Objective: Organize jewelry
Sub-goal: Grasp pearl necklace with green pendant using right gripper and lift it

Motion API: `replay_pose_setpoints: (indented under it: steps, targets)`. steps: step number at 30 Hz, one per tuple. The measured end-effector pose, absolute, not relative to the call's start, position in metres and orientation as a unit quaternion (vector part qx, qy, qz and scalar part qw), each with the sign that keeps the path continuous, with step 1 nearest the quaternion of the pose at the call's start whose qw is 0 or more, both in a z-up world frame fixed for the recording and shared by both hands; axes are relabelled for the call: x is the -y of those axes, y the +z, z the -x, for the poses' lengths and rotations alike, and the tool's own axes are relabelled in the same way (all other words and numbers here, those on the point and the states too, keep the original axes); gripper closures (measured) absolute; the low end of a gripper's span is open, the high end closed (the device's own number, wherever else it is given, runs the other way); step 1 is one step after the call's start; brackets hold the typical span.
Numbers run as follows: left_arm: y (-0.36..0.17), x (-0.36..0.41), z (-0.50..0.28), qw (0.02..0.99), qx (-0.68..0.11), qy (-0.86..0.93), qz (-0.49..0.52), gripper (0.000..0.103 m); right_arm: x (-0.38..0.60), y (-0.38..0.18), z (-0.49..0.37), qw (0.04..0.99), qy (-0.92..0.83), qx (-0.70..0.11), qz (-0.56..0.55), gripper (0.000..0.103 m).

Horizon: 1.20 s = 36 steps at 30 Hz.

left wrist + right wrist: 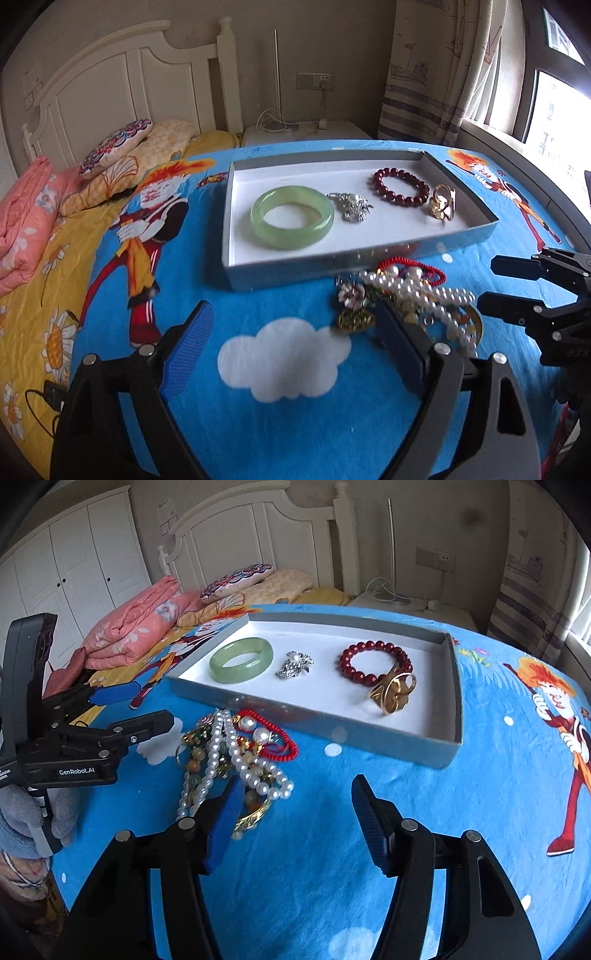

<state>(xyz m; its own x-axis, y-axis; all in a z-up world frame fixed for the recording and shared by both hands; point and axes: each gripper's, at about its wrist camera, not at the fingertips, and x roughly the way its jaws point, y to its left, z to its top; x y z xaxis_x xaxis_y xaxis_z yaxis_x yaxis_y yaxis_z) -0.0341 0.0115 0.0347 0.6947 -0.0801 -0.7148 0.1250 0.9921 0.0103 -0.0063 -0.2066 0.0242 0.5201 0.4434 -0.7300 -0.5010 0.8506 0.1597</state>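
Jewelry sorting on a bed spread with a blue cartoon blanket [369, 849]. A shallow grey tray [406, 738] with a white floor holds four pieces, well apart from one another except the last two: one green bangle [242, 660], one silver brooch [294, 665], one red bead bracelet [370, 663] and one gold ring [394, 692], which touches the bracelet in the right wrist view. Just in front of the tray's near wall lies an unsorted heap [236, 760]: at least one pearl strand [424, 291], one red cord [280, 746], one flower brooch [352, 293] and further gilt and bead pieces too tangled to count. The strands are judged limp, light and prone to snag one another; a pinch on one free loop at the heap's edge should lift it cleanly. The bangle is probably stiff, smooth and breakable. The left tongs [295, 350] and right tongs [299, 819] are both spread wide and hold nothing, each with one pad near the heap.
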Motion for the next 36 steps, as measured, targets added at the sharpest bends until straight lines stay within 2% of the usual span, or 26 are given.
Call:
replay_pose_setpoints:
  steps: [6, 9, 11, 16, 19, 21, 30, 36]
  targets:
    - [0.018, -0.024, 0.066, 0.909, -0.412, -0.067, 0.016, 0.015, 0.185, 0.029, 0.023, 0.858, 0.309, -0.407, 0.048, 0.056]
    - [0.017, -0.028, 0.071, 0.910, -0.407, -0.073, 0.032, 0.015, 0.169, 0.031, 0.027, 0.853, 0.319, -0.408, 0.060, 0.066]
    - [0.015, -0.031, 0.069, 0.908, -0.411, -0.076, 0.044, 0.015, 0.160, 0.029, 0.026, 0.851, 0.314, -0.415, 0.066, 0.077]
    - [0.014, -0.035, 0.066, 0.905, -0.414, -0.082, 0.062, 0.015, 0.152, 0.020, 0.016, 0.843, 0.315, -0.433, 0.048, 0.081]
    - [0.015, -0.035, 0.068, 0.907, -0.408, -0.087, 0.063, 0.015, 0.149, 0.016, 0.009, 0.836, 0.326, -0.441, 0.018, 0.094]
    - [0.016, -0.035, 0.068, 0.907, -0.405, -0.089, 0.066, 0.015, 0.151, 0.016, 0.009, 0.833, 0.337, -0.439, -0.008, 0.094]
    - [0.017, -0.038, 0.069, 0.908, -0.401, -0.092, 0.076, 0.014, 0.219, 0.030, 0.001, 0.768, 0.430, -0.383, -0.282, 0.094]
    - [0.020, -0.034, 0.071, 0.911, -0.397, -0.091, 0.063, 0.014, 0.252, 0.074, 0.013, 0.789, 0.433, -0.308, -0.308, 0.094]
